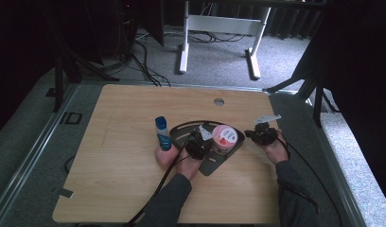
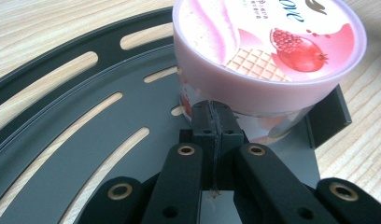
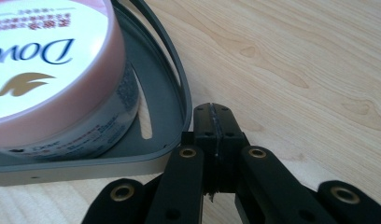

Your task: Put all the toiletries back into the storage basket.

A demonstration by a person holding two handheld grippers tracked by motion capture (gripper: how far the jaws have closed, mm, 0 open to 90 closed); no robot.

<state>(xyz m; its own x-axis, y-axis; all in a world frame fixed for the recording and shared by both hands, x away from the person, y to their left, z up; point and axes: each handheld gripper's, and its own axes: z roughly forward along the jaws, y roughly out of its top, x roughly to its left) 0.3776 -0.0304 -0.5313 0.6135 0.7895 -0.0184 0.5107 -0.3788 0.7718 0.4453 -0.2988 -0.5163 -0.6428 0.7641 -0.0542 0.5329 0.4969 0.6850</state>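
From up high, a pink tub sits on a dark grey tray with long slots cut in it. The tray lies on a light wooden table. The left gripper is just to the left of the tub, over the tray. The right gripper is to the right of the tub, off the tray, over bare wood. A blue and white tube stands upright near the left hand.

The left gripper view shows things the high view is too far away to show. The tub's lid has a picture of a red pomegranate and a waffle on it. The two black jaws are pressed flat together with nothing between them. Their tip is right at the tub's side, under the lid's edge; I cannot tell if it touches. The tray's slots let the wood show through.

The right gripper view shows the other side of the tub. Here the lid reads "Dove" with a gold bird shape, and the tub's side has small print. The tray's raised rim curves around the tub. This gripper's jaws are also squeezed tight together, holding nothing, just outside the tray's rim over the wood.

The table has rounded corners and a small round hole near its far edge. Around it is grey carpet. White desk legs stand behind, with black cables on the floor and dark curtains at the sides.
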